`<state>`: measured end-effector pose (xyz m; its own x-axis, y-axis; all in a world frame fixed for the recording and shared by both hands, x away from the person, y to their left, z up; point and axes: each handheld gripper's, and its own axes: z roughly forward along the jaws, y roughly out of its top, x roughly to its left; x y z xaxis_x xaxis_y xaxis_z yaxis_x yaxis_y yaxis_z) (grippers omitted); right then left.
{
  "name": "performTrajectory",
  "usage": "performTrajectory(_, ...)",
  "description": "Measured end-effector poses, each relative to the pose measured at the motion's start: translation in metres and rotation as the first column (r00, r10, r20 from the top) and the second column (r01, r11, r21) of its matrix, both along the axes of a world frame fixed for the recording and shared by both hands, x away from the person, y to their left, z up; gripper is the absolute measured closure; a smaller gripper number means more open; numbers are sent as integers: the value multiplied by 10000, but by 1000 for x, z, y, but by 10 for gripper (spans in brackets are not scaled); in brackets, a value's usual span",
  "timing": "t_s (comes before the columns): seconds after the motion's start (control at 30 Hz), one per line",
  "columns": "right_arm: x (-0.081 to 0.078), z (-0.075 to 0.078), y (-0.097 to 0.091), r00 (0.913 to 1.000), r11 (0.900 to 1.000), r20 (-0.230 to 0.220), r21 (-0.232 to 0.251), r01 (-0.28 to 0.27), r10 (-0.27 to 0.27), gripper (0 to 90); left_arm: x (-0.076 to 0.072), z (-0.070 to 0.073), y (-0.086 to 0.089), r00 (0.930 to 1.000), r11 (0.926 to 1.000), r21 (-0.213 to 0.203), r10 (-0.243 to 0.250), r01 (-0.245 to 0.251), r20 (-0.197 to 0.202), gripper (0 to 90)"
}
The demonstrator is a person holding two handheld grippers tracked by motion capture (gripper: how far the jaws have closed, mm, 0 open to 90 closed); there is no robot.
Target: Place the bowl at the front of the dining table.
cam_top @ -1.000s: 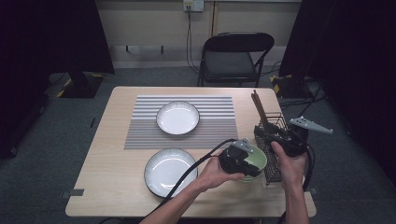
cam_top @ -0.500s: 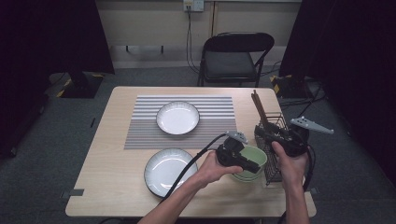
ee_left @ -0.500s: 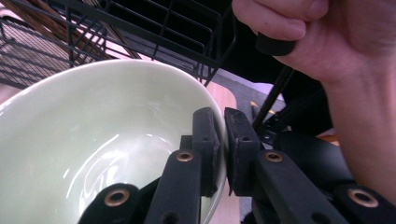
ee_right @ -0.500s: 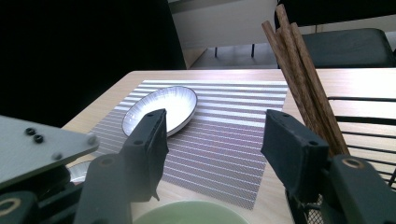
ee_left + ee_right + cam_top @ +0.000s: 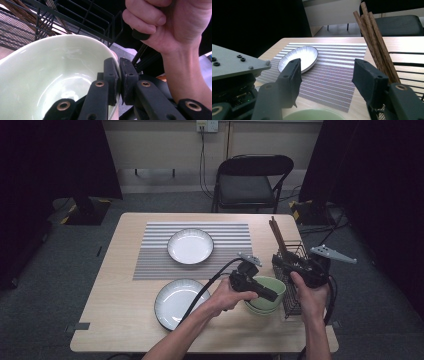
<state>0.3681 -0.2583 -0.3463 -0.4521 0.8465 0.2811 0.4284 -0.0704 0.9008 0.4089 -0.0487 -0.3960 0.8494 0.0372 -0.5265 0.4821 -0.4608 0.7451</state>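
Wooden table [image 5: 120, 320] with a striped placemat [image 5: 155, 255]; one white plate [image 5: 190, 245] sits on the mat, a second plate [image 5: 172, 302] on bare wood nearer the person. At the right edge stands a black wire rack [image 5: 292, 295] holding brown chopsticks [image 5: 278, 236]. Just beside the rack sits the green bowl [image 5: 267, 295] — apparently a stack of two. The left gripper [image 5: 119, 77] is clamped on the bowl's rim, one pad inside, one outside. The right gripper [image 5: 325, 80] hangs above the rack, jaws apart, holding nothing. Risk as I judge it: a one-sided rim pinch on glazed ceramic could slip or tip when lifted — and the bowl may knock the rack.
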Motion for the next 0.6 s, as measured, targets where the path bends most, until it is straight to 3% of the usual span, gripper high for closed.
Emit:
performTrajectory(0.17, 1, -1, 0, 10000, 10000, -12, -24, -6, 6, 401, -4, 2, 0, 9993, 9999, 152, -5, -1, 378, 849)
performTrajectory(0.47, 1, -1, 0, 10000, 10000, 3, -26, -11, 11, 401, -5, 1, 0, 9990, 9998, 222, -35, 25, 441, 837)
performTrajectory(0.6, 1, -1, 0, 10000, 10000, 17, 3, -6, 6, 401, -7, 3, 0, 9976, 9992, 393, 39, -66, 693, 761)
